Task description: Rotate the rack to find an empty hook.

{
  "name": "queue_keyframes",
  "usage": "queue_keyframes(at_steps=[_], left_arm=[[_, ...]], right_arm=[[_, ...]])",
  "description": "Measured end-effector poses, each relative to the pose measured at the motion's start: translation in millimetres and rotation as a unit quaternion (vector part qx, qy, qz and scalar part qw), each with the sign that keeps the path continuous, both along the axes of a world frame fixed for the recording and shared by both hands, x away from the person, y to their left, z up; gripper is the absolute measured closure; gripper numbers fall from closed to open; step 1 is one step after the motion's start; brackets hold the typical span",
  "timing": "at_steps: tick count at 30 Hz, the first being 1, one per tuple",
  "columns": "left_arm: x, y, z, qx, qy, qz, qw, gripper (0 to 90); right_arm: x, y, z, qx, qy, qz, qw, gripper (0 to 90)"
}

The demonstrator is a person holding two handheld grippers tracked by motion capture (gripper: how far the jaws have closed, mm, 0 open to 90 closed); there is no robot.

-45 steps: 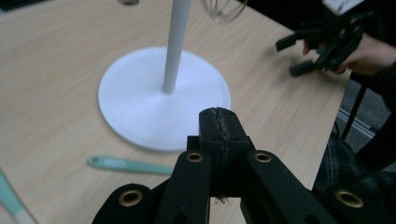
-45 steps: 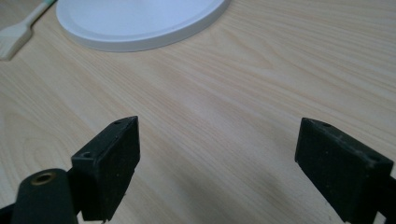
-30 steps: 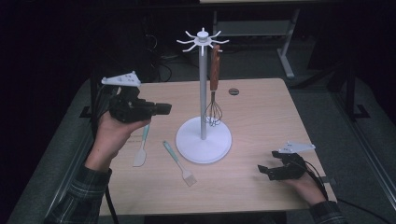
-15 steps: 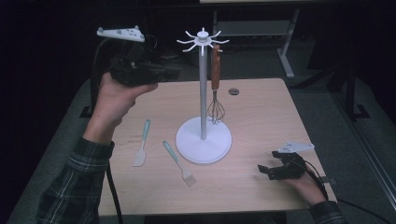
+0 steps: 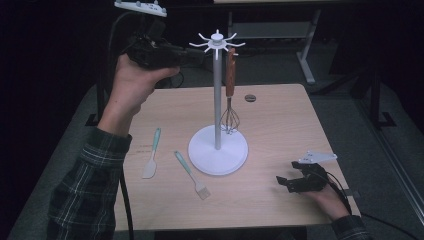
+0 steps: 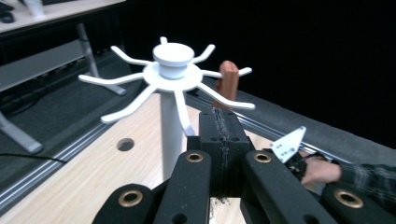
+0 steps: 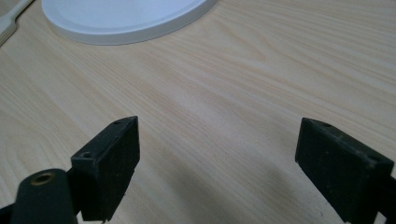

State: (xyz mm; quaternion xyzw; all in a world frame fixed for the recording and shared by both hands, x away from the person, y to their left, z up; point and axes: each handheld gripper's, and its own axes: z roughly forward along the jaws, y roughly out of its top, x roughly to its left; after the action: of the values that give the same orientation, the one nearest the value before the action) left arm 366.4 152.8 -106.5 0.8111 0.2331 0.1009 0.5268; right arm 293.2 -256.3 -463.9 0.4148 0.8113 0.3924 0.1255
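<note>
A white utensil rack (image 5: 217,100) stands mid-table on a round base (image 7: 126,18), its hook crown (image 6: 173,70) at the top. A whisk with a wooden handle (image 5: 230,100) hangs from one hook. On the table to the left lie a mint spatula (image 5: 151,160) and a mint brush (image 5: 191,175). My left gripper (image 5: 196,54) is held high, level with the crown and just left of it; its jaws (image 6: 219,126) are pressed together with nothing between them. My right gripper (image 5: 284,182) rests low at the table's right front, open and empty (image 7: 217,158).
A small round hole (image 5: 250,98) sits in the tabletop behind the rack. Another table's legs (image 5: 305,55) stand on the dark floor beyond. Bare wood lies between the rack base and the right gripper.
My left hand has risen from beside the table's left edge to the height of the rack's crown and moved closer to it. The right hand has kept still.
</note>
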Motion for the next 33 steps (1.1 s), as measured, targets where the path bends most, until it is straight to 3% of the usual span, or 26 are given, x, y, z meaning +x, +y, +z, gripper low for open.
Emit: queue_keyframes(at_steps=[6,18,24,33], left_arm=[[7.2,0.8,-1.0,0.008,-0.003,0.019,0.9998,89.9],[28.9,9.6,-3.2,-0.003,0.006,0.047,0.9989,89.9],[15.0,16.0,1.9,-0.017,0.006,0.03,0.9994,89.9],[-6.3,7.1,6.0,-0.011,-0.005,0.0,0.9999,89.9]], right_arm=[[0.2,-0.7,0.0,-0.001,-0.001,-0.001,1.0,13.4],[1.2,-0.7,-0.3,-0.002,-0.001,0.0,1.0,13.5],[1.1,0.0,-0.6,-0.002,0.002,0.001,1.0,13.5],[1.1,1.9,-1.0,-0.005,0.002,0.001,1.0,13.5]])
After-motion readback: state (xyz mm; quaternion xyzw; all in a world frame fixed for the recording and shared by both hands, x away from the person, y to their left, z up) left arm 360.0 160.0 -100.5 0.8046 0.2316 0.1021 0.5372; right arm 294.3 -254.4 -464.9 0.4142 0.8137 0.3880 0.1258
